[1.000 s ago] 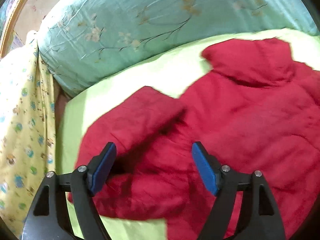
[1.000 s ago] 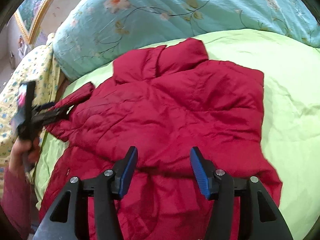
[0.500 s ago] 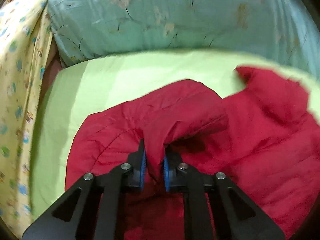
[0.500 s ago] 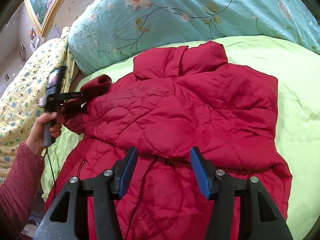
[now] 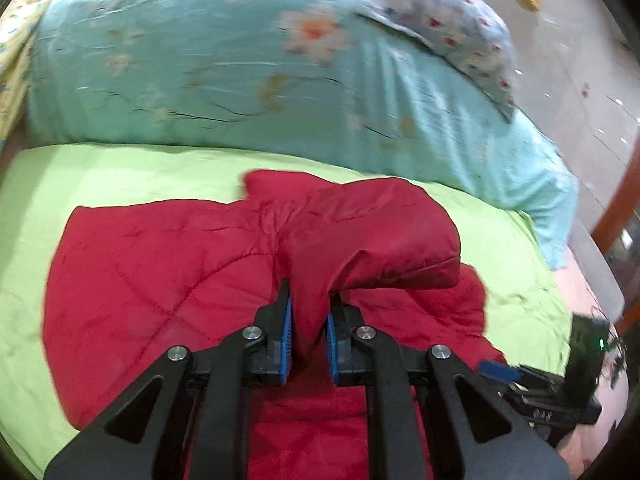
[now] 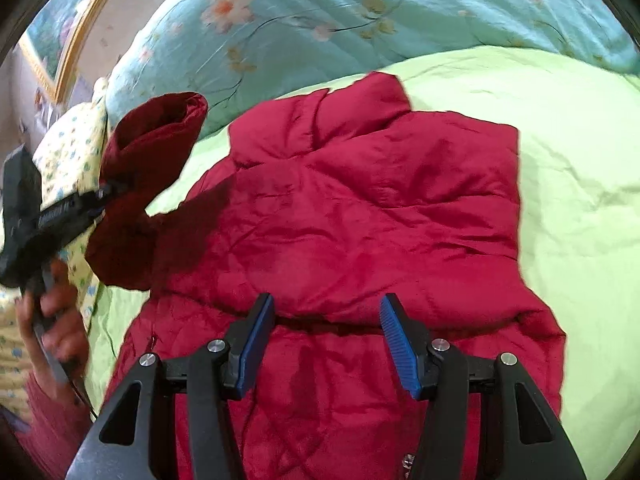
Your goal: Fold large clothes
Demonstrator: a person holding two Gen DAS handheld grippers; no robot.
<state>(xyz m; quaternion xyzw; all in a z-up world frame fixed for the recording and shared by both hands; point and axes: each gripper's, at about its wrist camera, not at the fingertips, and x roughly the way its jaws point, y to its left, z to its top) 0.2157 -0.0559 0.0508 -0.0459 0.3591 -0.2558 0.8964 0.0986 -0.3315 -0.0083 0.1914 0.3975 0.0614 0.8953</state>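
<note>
Left wrist view showed the left gripper closed tight on the sleeve of a red padded jacket, with red fabric pinched between its blue pads. The sleeve was lifted clear of the jacket body and bulged forward and to the right above it. The jacket lay spread on a light green bed sheet. A teal floral quilt was heaped along the far side of the bed, with a pale flowered pillow on top of it at the right.

Right wrist view showed the right gripper with its jaws wide apart and nothing between them, held above the lower middle of the jacket. The collar pointed toward the quilt. At the left, the raised sleeve hung from the left gripper, which was held by a hand in a dark red knitted cuff. A yellow patterned cloth lay behind that gripper, and a gold picture frame was on the wall beyond. The image was blurred at the edges.
</note>
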